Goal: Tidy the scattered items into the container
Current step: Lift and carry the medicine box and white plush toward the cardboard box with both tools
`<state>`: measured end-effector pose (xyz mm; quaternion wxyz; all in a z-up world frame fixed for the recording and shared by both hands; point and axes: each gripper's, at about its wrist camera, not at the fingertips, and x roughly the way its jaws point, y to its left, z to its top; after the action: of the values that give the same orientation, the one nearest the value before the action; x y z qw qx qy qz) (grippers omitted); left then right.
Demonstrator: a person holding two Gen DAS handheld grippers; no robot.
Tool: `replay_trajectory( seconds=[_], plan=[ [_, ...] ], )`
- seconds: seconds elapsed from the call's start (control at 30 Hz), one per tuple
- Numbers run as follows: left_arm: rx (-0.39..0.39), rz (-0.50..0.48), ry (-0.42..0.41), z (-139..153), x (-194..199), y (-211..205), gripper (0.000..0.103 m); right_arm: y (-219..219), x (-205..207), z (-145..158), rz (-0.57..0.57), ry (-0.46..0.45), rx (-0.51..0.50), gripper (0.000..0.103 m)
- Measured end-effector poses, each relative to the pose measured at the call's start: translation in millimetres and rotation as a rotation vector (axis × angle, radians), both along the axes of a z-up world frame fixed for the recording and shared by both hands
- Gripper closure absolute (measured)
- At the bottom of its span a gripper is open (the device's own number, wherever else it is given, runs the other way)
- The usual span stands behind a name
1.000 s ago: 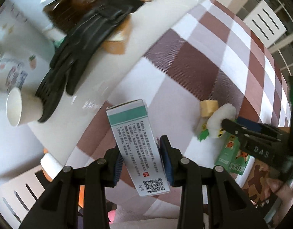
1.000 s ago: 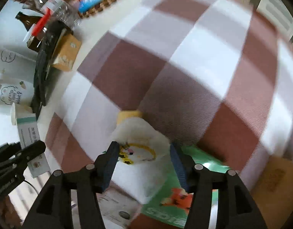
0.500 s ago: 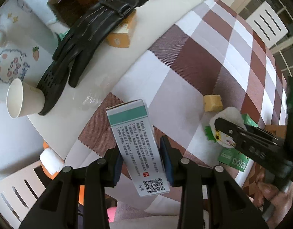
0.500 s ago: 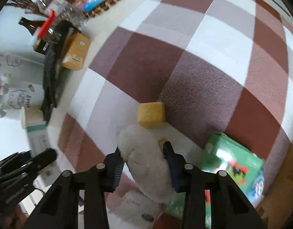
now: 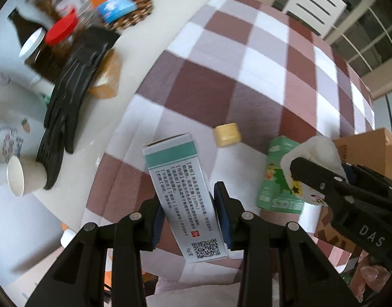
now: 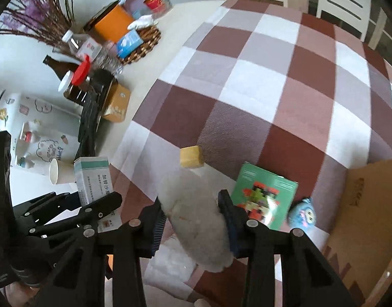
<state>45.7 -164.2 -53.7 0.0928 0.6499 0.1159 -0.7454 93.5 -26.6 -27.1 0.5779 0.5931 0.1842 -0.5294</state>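
Under both of my grippers lay the big checked cloth (image 6: 260, 97), with brown, grey and white squares. To the right of my right gripper (image 6: 193, 215) stood the brown cardboard box (image 6: 369, 204), open at the top, and it touched nothing I held. Ahead and to the left of my left gripper (image 5: 188, 212) lay a black glove (image 5: 68, 92), draped over a small tan box (image 5: 107, 76). Its fingers reached a white paper cup (image 5: 19, 179) that lay on its side.

Just right of my right gripper lay a flat green box (image 6: 265, 199) with a toy brick picture on it. In the left view I could read only some letters on its edge, something like "ICKS". A small blue fuzzy toy (image 6: 302, 213) sat just beside it, between it and the cardboard box.

My right gripper was closed on a white fluffy toy (image 6: 196, 220), with the blue pads pressing its two sides. From the left view, it had a little yellow flower and a green leaf on it. My other gripper read "DAS" on its side there.

My left gripper was clamped tight on a white medicine box (image 5: 185, 197) with a green band. It had small Chinese writing, a red mark and a square code near the bottom. The words were too small for me to read.

A small yellow block (image 6: 191, 156) lay on the cloth just ahead of my right gripper.
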Motion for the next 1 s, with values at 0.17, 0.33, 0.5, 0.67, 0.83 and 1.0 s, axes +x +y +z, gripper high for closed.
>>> replay_trajectory(
  seconds=[0.17, 0.33, 0.5, 0.67, 0.83, 1.0],
  plan=[
    [-0.006, -0.025, 0.032, 17, -5, 16, 0.066, 15, -10, 10, -0.056, -0.007, -0.016, 0.063],
    [-0.003, -0.077, 0.044, 25, -9, 33, 0.066, 33, -19, 23, -0.094, -0.001, -0.037, 0.063],
    [-0.016, -0.132, 0.06, 33, -11, 54, 0.066, 53, -31, 37, -0.139, 0.002, -0.06, 0.063],
    [-0.025, -0.186, 0.071, 41, -13, 75, 0.066, 74, -48, 47, -0.205, -0.008, -0.09, 0.063],
    [-0.024, -0.254, 0.09, 53, -18, 103, 0.066, 95, -65, 52, -0.264, -0.007, -0.101, 0.063],
    [-0.041, -0.329, 0.114, 64, -24, 135, 0.066, 116, -80, 53, -0.321, -0.013, -0.104, 0.063]
  ],
)
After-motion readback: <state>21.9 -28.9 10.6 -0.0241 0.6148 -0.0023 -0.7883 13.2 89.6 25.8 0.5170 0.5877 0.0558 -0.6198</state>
